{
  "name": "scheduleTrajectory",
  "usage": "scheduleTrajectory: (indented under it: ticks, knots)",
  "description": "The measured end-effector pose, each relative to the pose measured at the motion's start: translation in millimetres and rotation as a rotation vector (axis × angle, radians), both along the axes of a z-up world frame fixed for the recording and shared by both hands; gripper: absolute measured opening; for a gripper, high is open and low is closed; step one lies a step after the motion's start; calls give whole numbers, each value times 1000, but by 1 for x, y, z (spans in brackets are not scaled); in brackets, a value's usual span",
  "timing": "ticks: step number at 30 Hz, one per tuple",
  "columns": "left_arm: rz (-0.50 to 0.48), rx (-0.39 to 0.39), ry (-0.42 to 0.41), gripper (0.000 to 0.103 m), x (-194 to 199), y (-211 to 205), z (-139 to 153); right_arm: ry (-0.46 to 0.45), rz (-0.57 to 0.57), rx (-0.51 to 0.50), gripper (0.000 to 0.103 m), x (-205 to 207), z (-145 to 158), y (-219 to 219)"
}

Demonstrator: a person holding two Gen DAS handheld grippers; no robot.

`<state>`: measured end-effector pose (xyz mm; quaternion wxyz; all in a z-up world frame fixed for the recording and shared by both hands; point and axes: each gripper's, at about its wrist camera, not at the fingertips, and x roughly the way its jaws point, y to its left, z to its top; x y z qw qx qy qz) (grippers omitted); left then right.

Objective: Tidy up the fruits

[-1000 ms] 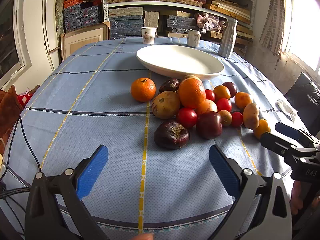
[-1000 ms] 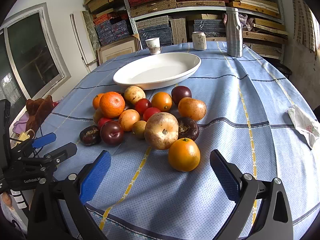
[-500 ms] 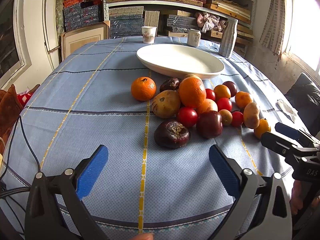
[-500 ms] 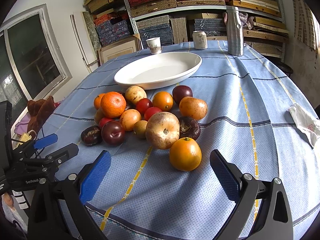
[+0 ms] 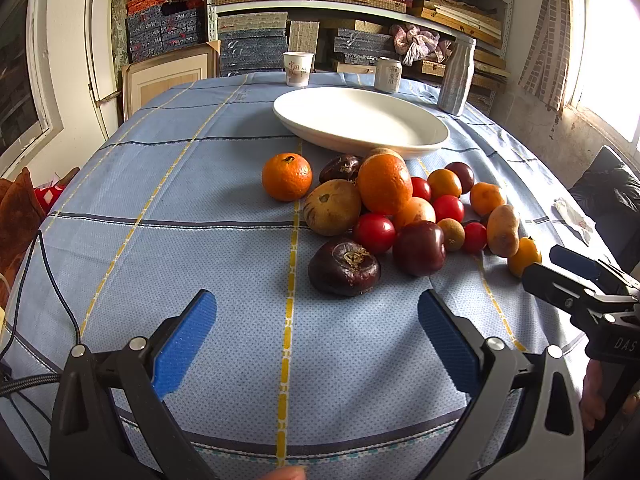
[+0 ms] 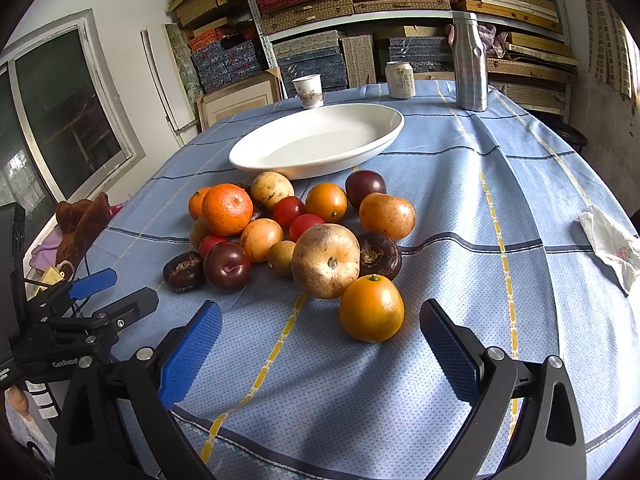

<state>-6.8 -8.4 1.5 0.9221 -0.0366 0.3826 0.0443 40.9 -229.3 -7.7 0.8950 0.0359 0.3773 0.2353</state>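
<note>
a: approaching first: the right gripper (image 6: 320, 344) hangs above the cloth with jaws spread wide and nothing between them; the left gripper (image 5: 316, 340) is likewise released and carries nothing.

b: which fruit comes first?

a: the small orange (image 6: 371, 307), nearest the right gripper and on the near edge of the pile, just in front of the tan round fruit (image 6: 326, 260) and apparently touching it. on the left side, the dark wrinkled fruit (image 5: 344, 266) is nearest.

b: procedure?

a: centre the orange between the blue pads (image 6: 190, 354), close across its widest part, and lift straight up before travelling. a sideways pull would likely set the neighbours rolling.

b: destination?

a: probably the white dish (image 6: 384, 138), bare, just beyond the pile. carry over the pile, not through it, and lower before letting go.
</note>
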Motion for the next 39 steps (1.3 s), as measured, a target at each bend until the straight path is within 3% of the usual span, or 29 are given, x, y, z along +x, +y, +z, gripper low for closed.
scheduleTrajectory:
  ticks: [39]
  knots:
    - [-1, -9, 10, 99, 1, -1, -3, 5, 0, 6, 100, 1, -1, 0]
